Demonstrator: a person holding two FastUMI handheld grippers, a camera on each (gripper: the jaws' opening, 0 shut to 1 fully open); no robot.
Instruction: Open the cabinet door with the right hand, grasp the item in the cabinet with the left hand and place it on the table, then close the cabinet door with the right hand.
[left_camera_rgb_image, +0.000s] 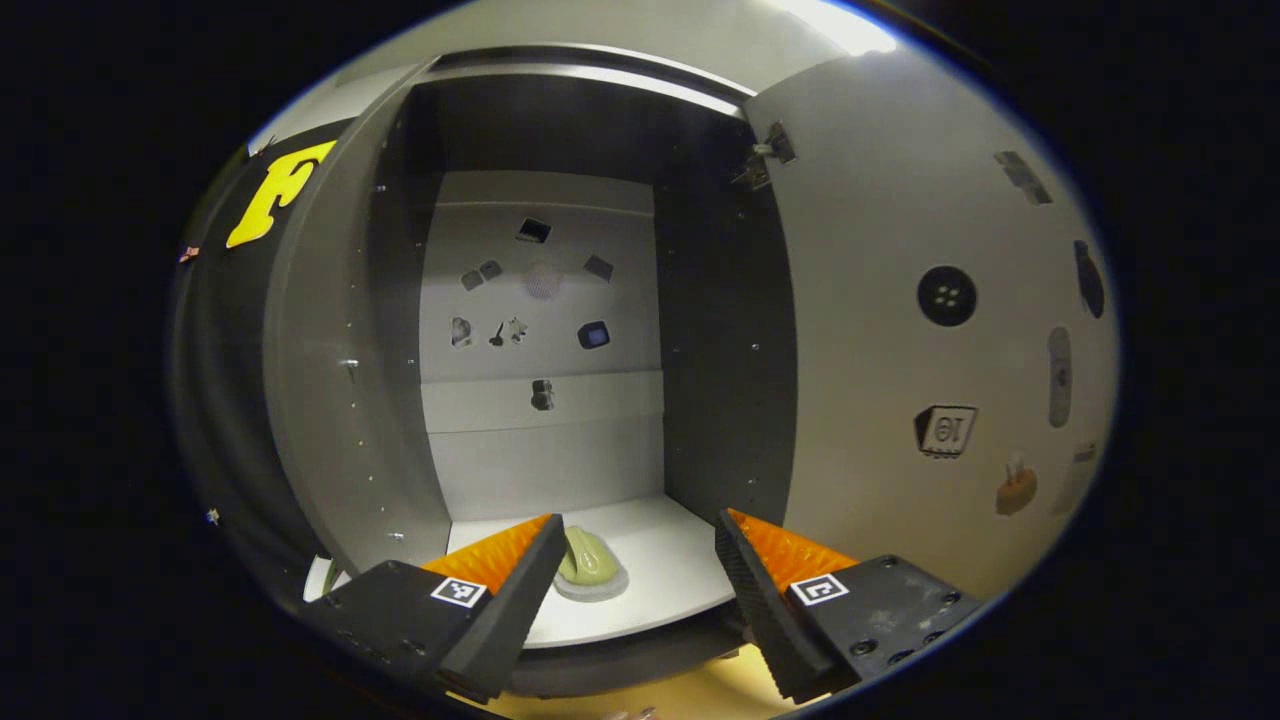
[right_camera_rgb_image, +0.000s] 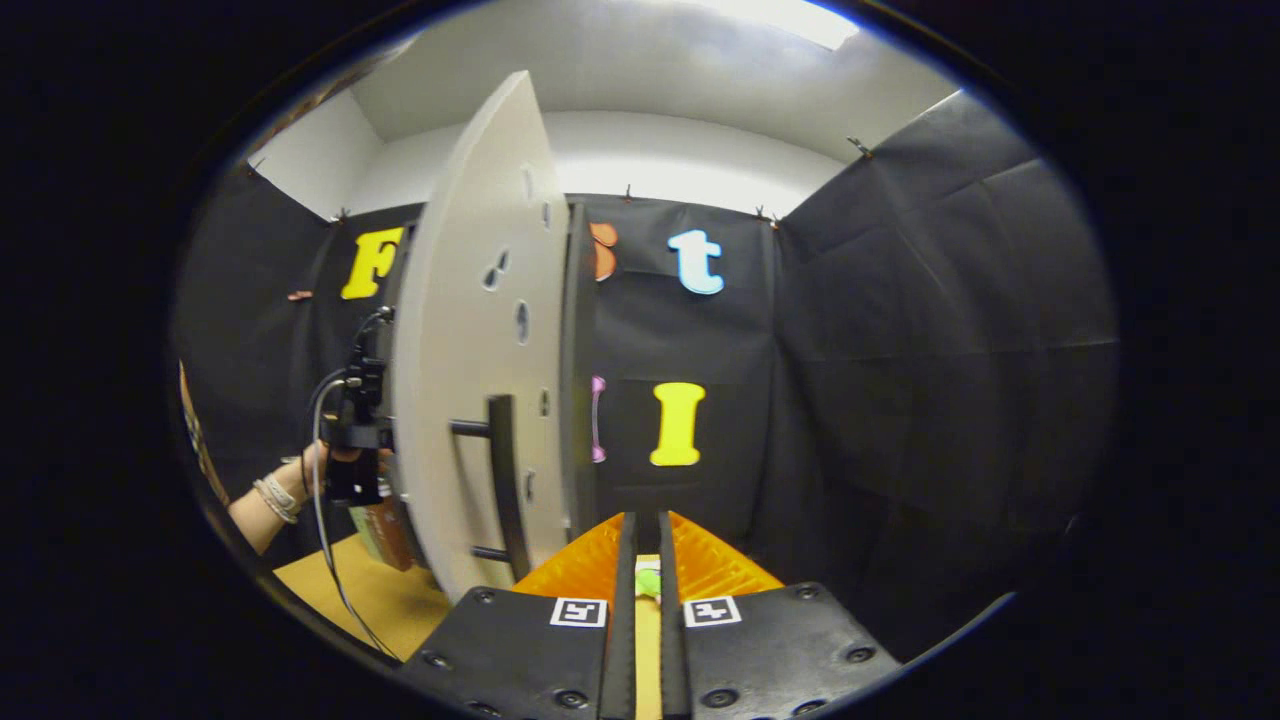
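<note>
One white shelf (left_camera_rgb_image: 660, 590) — black-draped booth.

Hidden or unclear items, for your check:
- Pale green item (left_camera_rgb_image: 588, 562) on the cabinet's bottom shelf: your left gripper's finger (left_camera_rgb_image: 520, 590) covers its left edge; kind cannot be told.
- Small stickers (left_camera_rgb_image: 540, 300) on the cabinet's back panel: too small to identify.
- Your other hand (right_camera_rgb_image: 322, 466) in the right gripper view: the open door (right_camera_rgb_image: 480, 340) cuts it off.
- Small green thing (right_camera_rgb_image: 648, 582) between your right gripper's near-closed fingers: mostly covered.
</note>
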